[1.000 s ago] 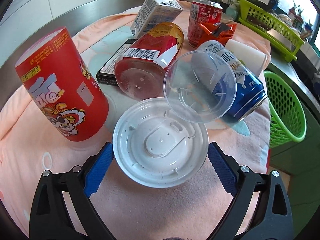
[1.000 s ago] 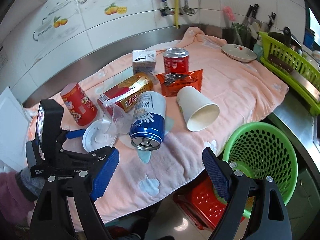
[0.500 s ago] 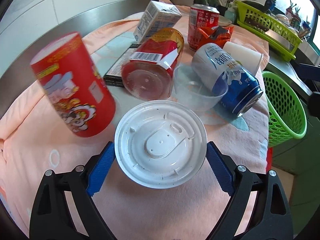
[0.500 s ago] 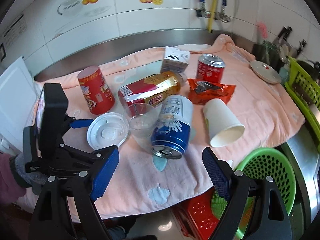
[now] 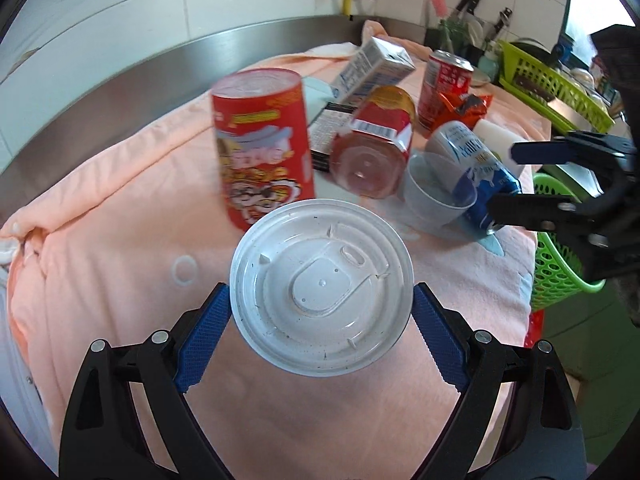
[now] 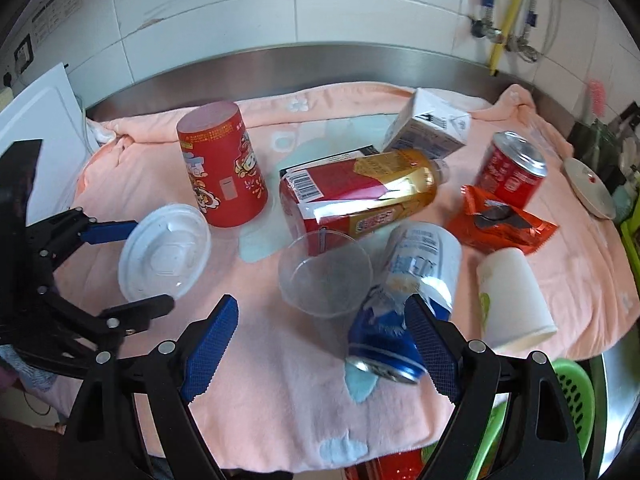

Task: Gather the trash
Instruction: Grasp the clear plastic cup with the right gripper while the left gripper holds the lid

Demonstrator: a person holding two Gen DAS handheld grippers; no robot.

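From the left wrist view, the left tool (image 5: 322,316) grips the white plastic lid (image 5: 322,286) by its rim, one blue pad on each side of the disc; the lid sits lifted in front of the pink towel (image 5: 100,248) that covers the worktop; behind it stands the red snack tube (image 5: 262,146), upright and a little blurred; to the right of the tube a red-and-gold bottle (image 5: 376,148) lies on its side with its base towards the camera; a clear plastic cup (image 5: 436,204) lies tipped just beside a blue-and-white can (image 5: 480,172); further back are a white carton (image 5: 376,68) and a red soda can (image 5: 446,80); the right tool (image 5: 512,178) reaches in from the right edge, above a green basket (image 5: 560,264).

From the right wrist view, the right tool (image 6: 322,350) hangs wide open with nothing between its pads, just in front of the clear plastic cup (image 6: 326,272) and the blue-and-white can (image 6: 408,300); the can lies on its side, its open end towards the towel's (image 6: 280,400) near edge; a white paper cup (image 6: 514,298) lies on its side to the right, near an orange snack wrapper (image 6: 500,220); the left tool (image 6: 132,264) holds the white plastic lid (image 6: 164,254) at the left, beside the red snack tube (image 6: 222,164); the green basket (image 6: 572,396) shows at the lower right, below the worktop edge.
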